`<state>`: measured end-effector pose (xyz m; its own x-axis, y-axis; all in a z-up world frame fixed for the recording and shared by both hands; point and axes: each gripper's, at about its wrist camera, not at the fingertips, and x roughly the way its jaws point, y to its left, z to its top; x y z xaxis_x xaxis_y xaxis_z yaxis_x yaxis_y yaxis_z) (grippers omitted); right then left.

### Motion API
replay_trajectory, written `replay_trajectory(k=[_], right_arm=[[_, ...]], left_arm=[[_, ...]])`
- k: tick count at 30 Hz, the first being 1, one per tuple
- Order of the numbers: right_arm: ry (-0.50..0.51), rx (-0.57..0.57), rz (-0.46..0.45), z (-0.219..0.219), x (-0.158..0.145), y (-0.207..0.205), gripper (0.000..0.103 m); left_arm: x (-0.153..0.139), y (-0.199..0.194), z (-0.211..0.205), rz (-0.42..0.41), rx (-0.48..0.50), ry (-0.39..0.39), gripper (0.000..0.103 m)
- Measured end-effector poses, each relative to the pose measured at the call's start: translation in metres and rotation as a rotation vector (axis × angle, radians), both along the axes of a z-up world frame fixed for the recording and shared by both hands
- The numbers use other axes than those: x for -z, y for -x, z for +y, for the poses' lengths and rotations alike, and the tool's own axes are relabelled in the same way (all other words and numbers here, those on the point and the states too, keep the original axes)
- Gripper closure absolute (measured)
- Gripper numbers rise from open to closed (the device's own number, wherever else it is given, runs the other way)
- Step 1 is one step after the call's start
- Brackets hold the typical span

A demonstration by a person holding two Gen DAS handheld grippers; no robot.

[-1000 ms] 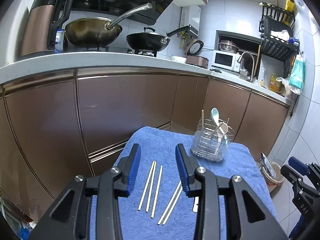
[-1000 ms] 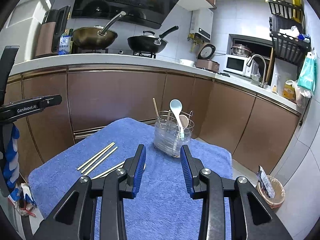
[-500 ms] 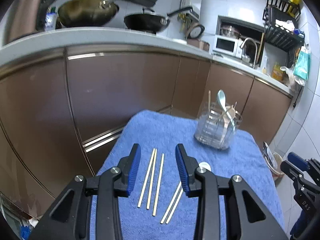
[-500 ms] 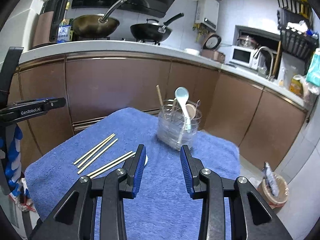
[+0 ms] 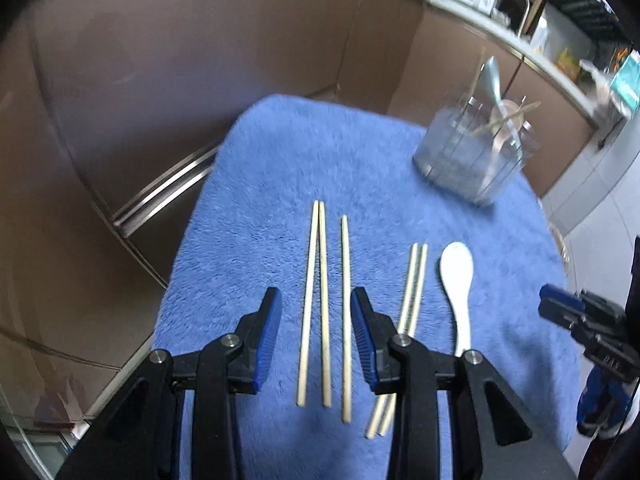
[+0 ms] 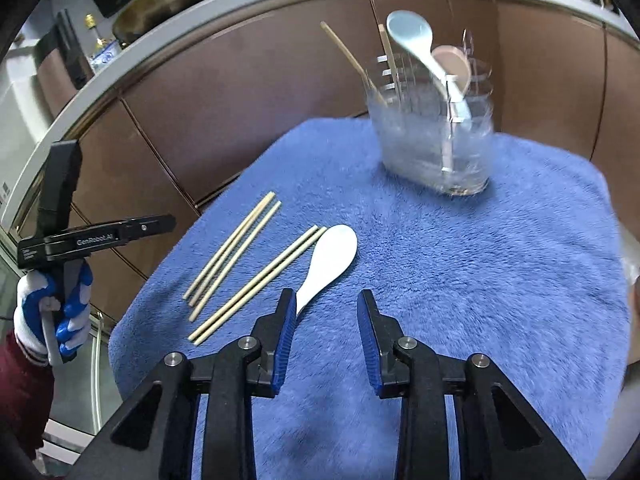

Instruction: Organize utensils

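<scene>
Blue towel (image 5: 248,184), 3 chopsticks (image 5: 325,304) between spread left jaws, right jaws spread, bare.

Holder's a smear, spoon handle tucked out of sight

The clear utensil holder (image 5: 472,156) is motion-blurred in both wrist views, so what's inside is tough to count. White spoon (image 6: 330,262) has its handle end hidden behind the right gripper (image 6: 326,340), and the chopstick pair (image 5: 408,304) runs behind the left gripper (image 5: 316,336).
</scene>
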<state>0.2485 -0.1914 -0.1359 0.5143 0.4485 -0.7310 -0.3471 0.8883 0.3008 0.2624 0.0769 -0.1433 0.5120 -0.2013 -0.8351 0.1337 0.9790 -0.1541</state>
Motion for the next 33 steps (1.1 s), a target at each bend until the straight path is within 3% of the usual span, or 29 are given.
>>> replay_trajectory(k=[6,17,33], right_arm=[[0.011,-0.03,0.041,0.005,0.017,-0.035,0.072],[0.01,-0.066,0.077,0.011,0.042,-0.068,0.072],[0.011,-0.094,0.087,0.016,0.055,-0.085,0.072]], left_arm=[[0.026,-0.034,-0.012,0.085,0.08,-0.041,0.075],[0.053,-0.061,-0.02,0.135,0.161,-0.099,0.08],[0.056,-0.074,-0.001,0.143,0.153,-0.019,0.08]])
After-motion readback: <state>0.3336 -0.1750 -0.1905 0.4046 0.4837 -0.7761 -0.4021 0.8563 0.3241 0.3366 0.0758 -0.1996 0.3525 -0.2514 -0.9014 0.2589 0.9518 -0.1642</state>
